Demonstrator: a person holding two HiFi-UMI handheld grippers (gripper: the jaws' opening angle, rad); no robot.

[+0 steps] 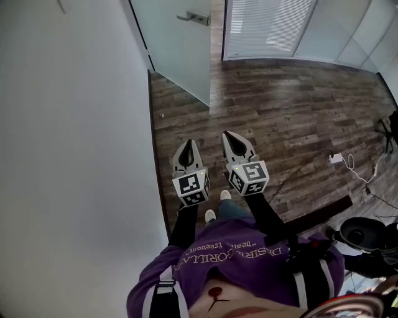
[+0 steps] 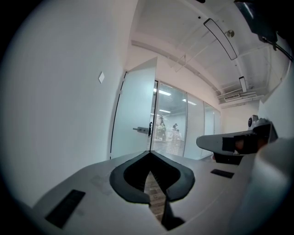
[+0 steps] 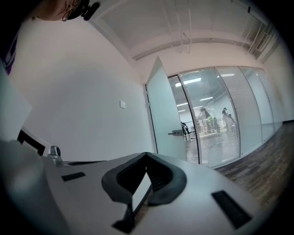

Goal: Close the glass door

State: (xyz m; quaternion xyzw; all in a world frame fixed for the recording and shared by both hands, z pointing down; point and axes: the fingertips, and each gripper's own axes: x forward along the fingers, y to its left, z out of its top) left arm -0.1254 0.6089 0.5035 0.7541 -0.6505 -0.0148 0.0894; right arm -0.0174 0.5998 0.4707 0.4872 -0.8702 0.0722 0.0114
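While the person is standing well short of the door, both grippers are pointing forward side by side in the lower middle of the head view. The left gripper (image 1: 188, 144) is showing its jaws pressed together with nothing between them, and the right gripper (image 1: 227, 135) is likewise closed and empty, its tips meeting in its own view. Judging by this, the approach is the step under way, and nothing is being touched yet. Farther on, the wooden floor (image 1: 292, 118) is stretching toward the glass door (image 1: 177, 49), which is standing open in the upper middle of the frame. Its leaf is angling out from the white wall (image 1: 74, 124), with the handle (image 1: 193, 17) near the free edge. The next move is probably calling for walking closer, setting a closed gripper against the leaf on the handle side, and pushing until it is lining up with the slatted glass wall (image 1: 267, 28). Which gripper is going to do it I cannot tell

Only the head view is showing the person's shoes (image 1: 210, 215) and a white plug block (image 1: 336, 158) at the right edge. The gripper views are adding what it lacks: the ceiling lights (image 2: 220, 39), a small wall plate (image 2: 101, 77) and people (image 3: 213, 120) behind the slats. The left gripper view is also catching the right gripper at its right edge
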